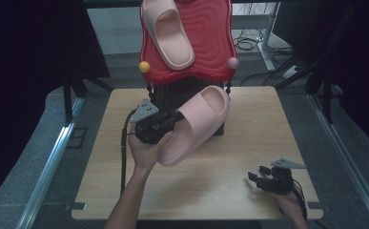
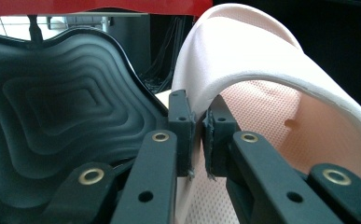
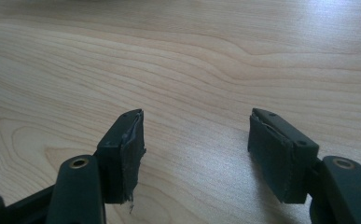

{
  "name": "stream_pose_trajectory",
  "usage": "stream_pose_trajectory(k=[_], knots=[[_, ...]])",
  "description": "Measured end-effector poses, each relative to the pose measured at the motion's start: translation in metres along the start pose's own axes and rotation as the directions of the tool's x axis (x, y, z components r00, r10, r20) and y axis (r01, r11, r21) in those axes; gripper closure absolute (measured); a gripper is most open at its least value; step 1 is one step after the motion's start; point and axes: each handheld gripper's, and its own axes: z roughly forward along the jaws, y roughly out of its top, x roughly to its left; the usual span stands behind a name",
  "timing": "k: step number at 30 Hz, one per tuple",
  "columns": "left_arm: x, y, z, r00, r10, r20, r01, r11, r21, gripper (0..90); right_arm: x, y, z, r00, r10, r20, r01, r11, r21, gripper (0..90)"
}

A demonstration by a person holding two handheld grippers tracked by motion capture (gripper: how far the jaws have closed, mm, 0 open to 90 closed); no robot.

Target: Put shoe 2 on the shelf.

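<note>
While left gripper (image 1: 172,121) pinches slipper (image 1: 199,124) by thin strap edge, held just ahead of it above counter (image 1: 249,143), we fear slip or swing; right gripper (image 1: 254,177) open, idle.

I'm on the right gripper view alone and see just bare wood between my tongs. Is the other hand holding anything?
Observer: Yes. The left tongs are shut on a pink slipper, pinching the edge of its strap.
Operator: Where is that slipper?
Observer: Lifted above the table, in front of a red shelf.
Operator: Anything on the shelf?
Observer: A second pink slipper lies on it.
Operator: And my tongs?
Observer: The right tongs are open, low at the table's near right corner.
</note>
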Motion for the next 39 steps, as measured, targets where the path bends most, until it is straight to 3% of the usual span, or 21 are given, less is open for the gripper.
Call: stream_pose_trajectory(k=[39], knots=[[0.005,0.028,0.006,0.9995,0.002,-0.033,-0.003,0.9990,-0.045,84.0,0.000,0.000,0.001,1.0000,0.010,-0.002,-0.010,1.000,-0.004,34.6]])
